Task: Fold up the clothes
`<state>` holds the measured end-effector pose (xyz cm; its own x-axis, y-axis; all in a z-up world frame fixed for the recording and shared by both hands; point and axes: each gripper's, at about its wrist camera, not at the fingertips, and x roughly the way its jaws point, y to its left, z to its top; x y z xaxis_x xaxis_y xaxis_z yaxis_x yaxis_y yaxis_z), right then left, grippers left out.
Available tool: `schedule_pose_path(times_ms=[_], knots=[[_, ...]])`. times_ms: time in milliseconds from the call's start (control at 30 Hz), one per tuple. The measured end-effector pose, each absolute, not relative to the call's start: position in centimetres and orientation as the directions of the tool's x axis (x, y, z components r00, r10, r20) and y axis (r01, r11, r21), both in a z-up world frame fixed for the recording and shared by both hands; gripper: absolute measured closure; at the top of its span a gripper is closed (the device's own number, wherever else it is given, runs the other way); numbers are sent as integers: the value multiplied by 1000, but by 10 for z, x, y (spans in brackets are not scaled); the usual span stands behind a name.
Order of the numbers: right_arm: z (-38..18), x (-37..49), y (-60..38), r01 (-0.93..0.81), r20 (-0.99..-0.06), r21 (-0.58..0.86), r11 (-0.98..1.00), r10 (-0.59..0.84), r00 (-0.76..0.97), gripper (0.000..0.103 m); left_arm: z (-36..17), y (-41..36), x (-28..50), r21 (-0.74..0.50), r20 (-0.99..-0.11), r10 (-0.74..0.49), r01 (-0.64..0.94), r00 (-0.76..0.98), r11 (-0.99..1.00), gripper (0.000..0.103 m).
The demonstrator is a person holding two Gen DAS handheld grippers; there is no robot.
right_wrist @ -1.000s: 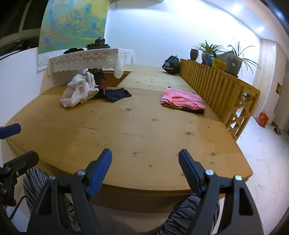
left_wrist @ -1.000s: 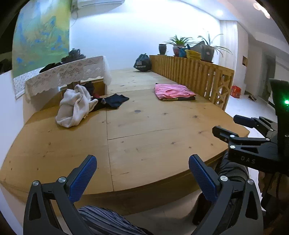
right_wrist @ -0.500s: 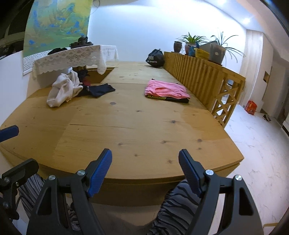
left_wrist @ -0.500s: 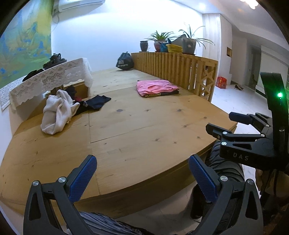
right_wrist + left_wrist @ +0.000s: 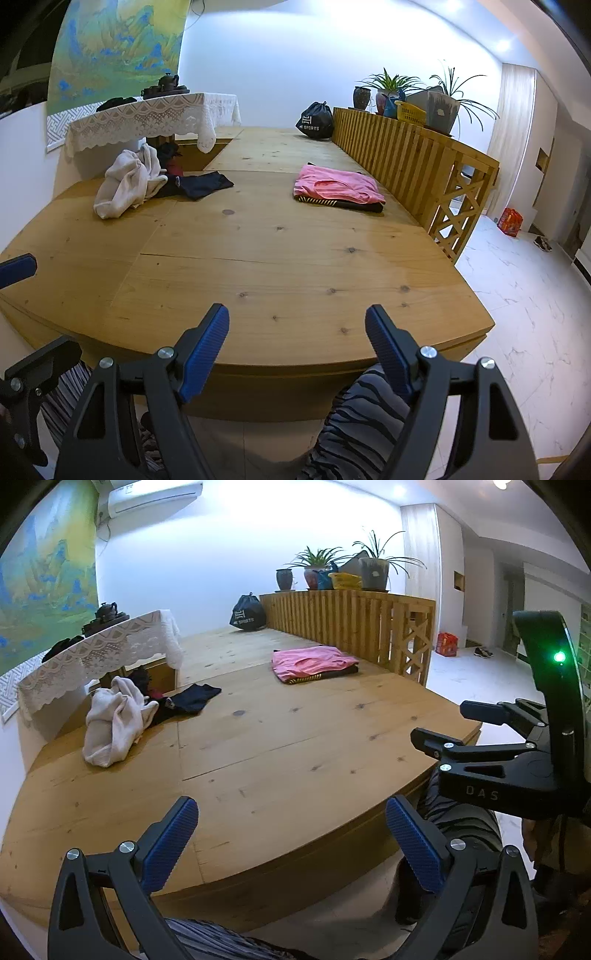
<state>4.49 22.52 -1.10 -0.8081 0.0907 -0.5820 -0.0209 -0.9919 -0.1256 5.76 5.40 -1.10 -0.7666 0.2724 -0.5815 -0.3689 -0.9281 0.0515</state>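
Note:
A crumpled cream garment (image 5: 112,723) (image 5: 127,181) lies at the far left of the wooden platform (image 5: 295,746) (image 5: 295,258), beside a dark navy garment (image 5: 192,699) (image 5: 201,184). A folded pink garment (image 5: 312,661) (image 5: 338,186) rests on a folded dark one near the slatted railing. My left gripper (image 5: 291,830) hangs open over the platform's near edge, nothing between its blue pads. My right gripper (image 5: 297,338) is also open and empty at the near edge, far from all the clothes. It also shows at the right of the left wrist view, right gripper (image 5: 454,723).
A wooden slatted railing (image 5: 406,162) with potted plants (image 5: 388,92) runs along the right. A lace-covered table (image 5: 151,118) with a teapot stands far left. A black sports bag (image 5: 316,122) sits at the back. Striped trouser legs (image 5: 362,417) are below the platform edge.
Both views have swung slightly: the clothes sit a little further left in the left wrist view. Both grippers stay open and empty at the near edge.

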Motion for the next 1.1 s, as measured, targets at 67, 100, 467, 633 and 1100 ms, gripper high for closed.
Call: schedule_pose_path(times_ms=[67,100,467,633,1100], knots=[[-11,46,226,-27,-581,-129,-991,97,-808,27,-11,55,56,44,-587,281,-376,-759,-926,1],[-11,46,226,-30,-580,-130,-991,101,-808,27,-10,56,56,36,-587,290,-382,-756,-924,1],[-12,49,235,-65,-583,-133,-989,131,-802,27,-5,62,56,-88,-589,442,-490,-677,-867,1],[-13,51,241,-109,-584,-149,-983,177,-792,27,-3,75,57,-39,-587,421,-495,-692,-868,1],[-11,54,253,-149,-583,-163,-975,217,-783,27,-10,67,41,45,-605,265,-365,-750,-930,1]])
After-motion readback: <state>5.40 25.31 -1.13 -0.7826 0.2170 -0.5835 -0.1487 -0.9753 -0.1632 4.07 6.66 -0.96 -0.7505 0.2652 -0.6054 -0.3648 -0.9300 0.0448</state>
